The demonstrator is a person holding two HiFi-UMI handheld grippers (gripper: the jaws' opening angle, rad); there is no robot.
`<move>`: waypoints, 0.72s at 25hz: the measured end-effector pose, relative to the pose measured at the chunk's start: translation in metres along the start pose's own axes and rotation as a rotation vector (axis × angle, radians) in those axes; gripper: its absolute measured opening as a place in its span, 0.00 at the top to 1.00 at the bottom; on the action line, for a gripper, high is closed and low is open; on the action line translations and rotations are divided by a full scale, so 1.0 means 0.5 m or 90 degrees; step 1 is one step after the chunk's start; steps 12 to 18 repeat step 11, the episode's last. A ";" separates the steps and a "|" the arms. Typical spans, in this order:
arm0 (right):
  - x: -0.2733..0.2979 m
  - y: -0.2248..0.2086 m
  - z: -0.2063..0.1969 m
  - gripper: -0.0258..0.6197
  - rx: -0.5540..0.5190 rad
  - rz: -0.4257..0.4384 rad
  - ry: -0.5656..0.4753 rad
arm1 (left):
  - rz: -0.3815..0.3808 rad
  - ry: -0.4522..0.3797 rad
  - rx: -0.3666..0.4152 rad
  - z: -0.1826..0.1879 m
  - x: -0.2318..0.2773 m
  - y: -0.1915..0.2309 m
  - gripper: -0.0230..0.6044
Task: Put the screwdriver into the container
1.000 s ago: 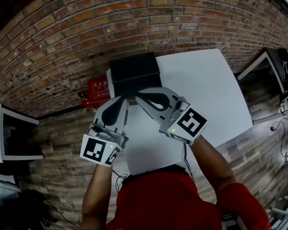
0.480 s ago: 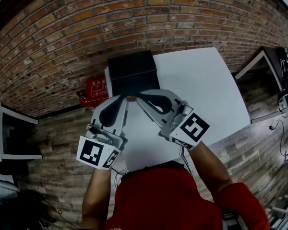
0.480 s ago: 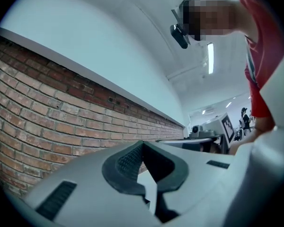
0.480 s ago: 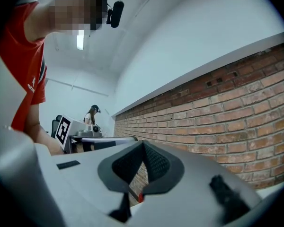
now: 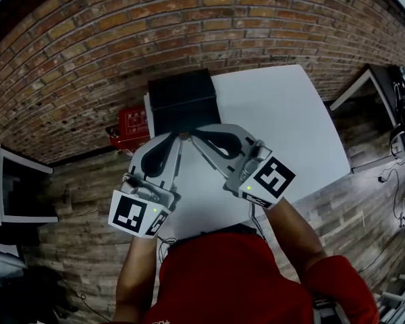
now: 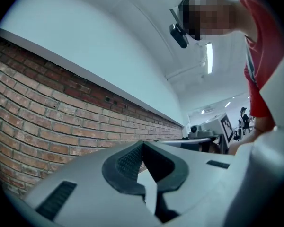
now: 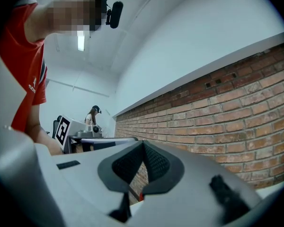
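Hardly anything has moved since half a second ago: both grippers stay raised in front of the person with their tips almost meeting, and the whole scene has slid only slightly in the head view. Where those tips come together sits a small orange-brown speck (image 5: 183, 136), the only possible sign of the screwdriver. It is too small to tell its long axis or which way it points. It lies over the near edge of the black container (image 5: 182, 94), which stands at the far left corner of the white table (image 5: 283, 127), close to the brick wall (image 5: 121, 46). The left gripper (image 5: 177, 139) has its jaws closed: in the left gripper view the ribbed pads (image 6: 128, 162) touch at their tips, with nothing caught between them (only a sliver of pale table shows through the gap lower down). The right gripper (image 5: 191, 134) is closed likewise, its pads (image 7: 156, 163) meeting at the tip, with brick and a bit of red seen through the opening beneath. Both lean inward toward each other, their marker cubes (image 5: 138, 213) nearest the person's red shirt (image 5: 229, 282). A red box (image 5: 136, 128) sits on the floor just left of the container.
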State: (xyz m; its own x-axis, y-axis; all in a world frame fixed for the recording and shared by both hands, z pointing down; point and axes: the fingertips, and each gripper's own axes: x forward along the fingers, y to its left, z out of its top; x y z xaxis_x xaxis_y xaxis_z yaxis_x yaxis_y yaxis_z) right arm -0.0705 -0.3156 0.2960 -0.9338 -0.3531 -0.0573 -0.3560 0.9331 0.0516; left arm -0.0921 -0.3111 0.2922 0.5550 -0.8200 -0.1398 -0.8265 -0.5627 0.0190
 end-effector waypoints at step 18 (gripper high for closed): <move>0.004 0.001 0.002 0.91 0.003 0.015 -0.003 | 0.013 0.007 0.002 -0.002 -0.005 0.003 0.94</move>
